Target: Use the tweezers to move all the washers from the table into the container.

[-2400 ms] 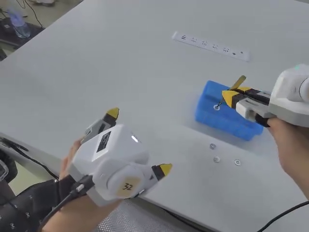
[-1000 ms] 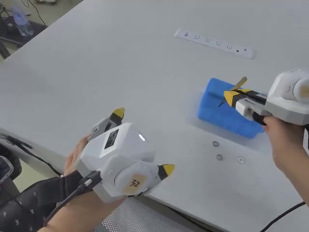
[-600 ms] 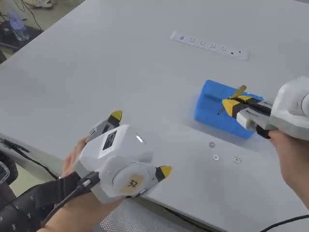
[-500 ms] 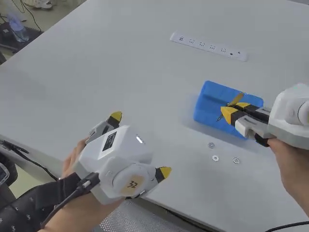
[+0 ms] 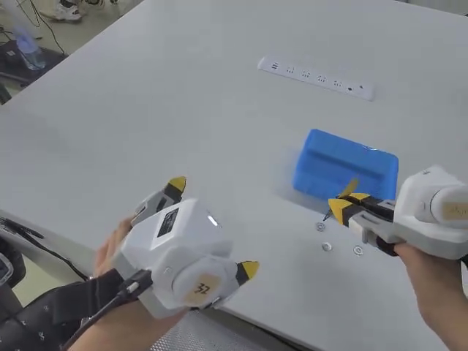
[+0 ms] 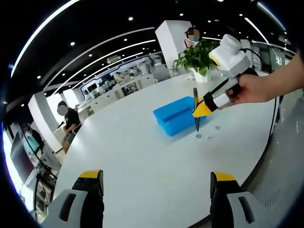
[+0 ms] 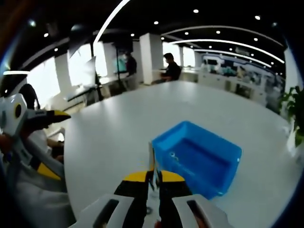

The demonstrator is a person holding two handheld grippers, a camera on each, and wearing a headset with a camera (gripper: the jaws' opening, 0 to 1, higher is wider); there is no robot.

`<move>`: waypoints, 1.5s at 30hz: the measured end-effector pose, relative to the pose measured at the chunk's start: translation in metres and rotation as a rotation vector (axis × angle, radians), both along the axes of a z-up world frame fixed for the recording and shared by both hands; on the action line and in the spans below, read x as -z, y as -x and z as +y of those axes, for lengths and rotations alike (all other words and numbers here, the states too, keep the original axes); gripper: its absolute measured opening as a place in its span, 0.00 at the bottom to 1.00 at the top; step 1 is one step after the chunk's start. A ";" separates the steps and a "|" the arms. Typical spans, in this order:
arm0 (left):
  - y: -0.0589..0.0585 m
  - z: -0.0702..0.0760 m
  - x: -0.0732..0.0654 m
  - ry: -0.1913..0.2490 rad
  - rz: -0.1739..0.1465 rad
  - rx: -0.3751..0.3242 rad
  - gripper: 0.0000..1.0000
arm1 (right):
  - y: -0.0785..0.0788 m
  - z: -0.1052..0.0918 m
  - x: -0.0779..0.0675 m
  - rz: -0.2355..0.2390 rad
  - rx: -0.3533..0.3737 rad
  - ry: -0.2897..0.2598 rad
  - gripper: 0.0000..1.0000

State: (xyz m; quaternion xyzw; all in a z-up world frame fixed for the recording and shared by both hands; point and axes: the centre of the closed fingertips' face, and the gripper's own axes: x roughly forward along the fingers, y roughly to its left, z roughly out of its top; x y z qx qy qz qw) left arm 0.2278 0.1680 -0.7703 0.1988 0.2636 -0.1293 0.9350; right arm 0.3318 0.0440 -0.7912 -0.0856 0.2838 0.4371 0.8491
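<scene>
Well, the right gripper (image 5: 340, 208) has its jaws pressed together on the tweezers (image 5: 349, 189), pinching them near the middle of their length. In the left gripper view the tweezers stand nearly upright, long axis top to bottom, with the brass handle end up and the dark tip pointing down at the table (image 5: 183, 110). The tip hangs just beside the nearest of three washers (image 5: 319, 227); whether it touches the washer or the table I cannot tell. The other two washers (image 5: 327, 247) (image 5: 357, 251) lie close by on the bare tabletop. All three sit just outside the blue container (image 5: 344, 172), on the person's side of it. The left gripper (image 5: 213, 227) is held well apart from all this, near the table edge, jaws spread wide with nothing between them. A white power strip (image 5: 316, 78) lies beyond the container.
</scene>
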 end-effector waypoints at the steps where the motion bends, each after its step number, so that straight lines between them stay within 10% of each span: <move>1: 0.000 0.000 0.000 0.000 0.000 0.001 0.95 | 0.000 0.000 0.002 0.014 0.003 -0.006 0.05; 26: 0.000 0.000 0.005 -0.019 0.020 0.001 0.95 | -0.015 -0.009 0.020 -0.002 0.055 -0.012 0.04; 45: 0.000 0.001 0.005 -0.024 0.024 0.002 0.94 | -0.008 -0.004 -0.009 0.029 0.076 -0.039 0.04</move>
